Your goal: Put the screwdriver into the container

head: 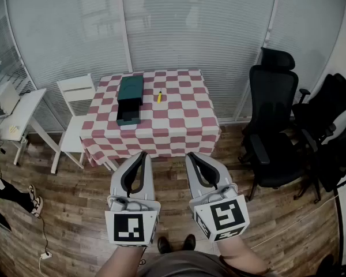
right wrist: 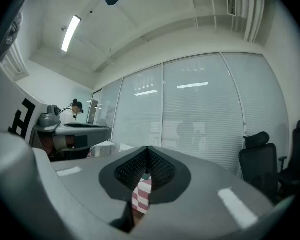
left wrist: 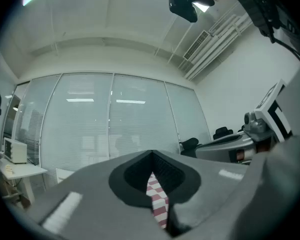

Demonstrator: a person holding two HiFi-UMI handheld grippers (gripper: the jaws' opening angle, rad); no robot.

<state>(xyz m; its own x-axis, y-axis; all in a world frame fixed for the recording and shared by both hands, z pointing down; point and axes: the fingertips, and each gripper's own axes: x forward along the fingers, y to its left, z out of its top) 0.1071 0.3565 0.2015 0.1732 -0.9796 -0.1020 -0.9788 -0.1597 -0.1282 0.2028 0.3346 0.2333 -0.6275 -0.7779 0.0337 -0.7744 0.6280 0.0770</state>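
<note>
Reaching in with your left gripper (head: 141, 154) and right gripper (head: 191, 154) closed up empty like this, you'd likely knock the screwdriver (head: 159, 96) rolling. It's near the far edge of the table (head: 179, 126), beside the container (head: 130, 100).

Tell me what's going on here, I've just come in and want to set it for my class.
A person stands back from the table, holding the left gripper and the right gripper out in front, both shut and empty. The yellow screwdriver lies on the checked cloth, apart from the dark green container to its left. Nothing is picked up yet.
</note>
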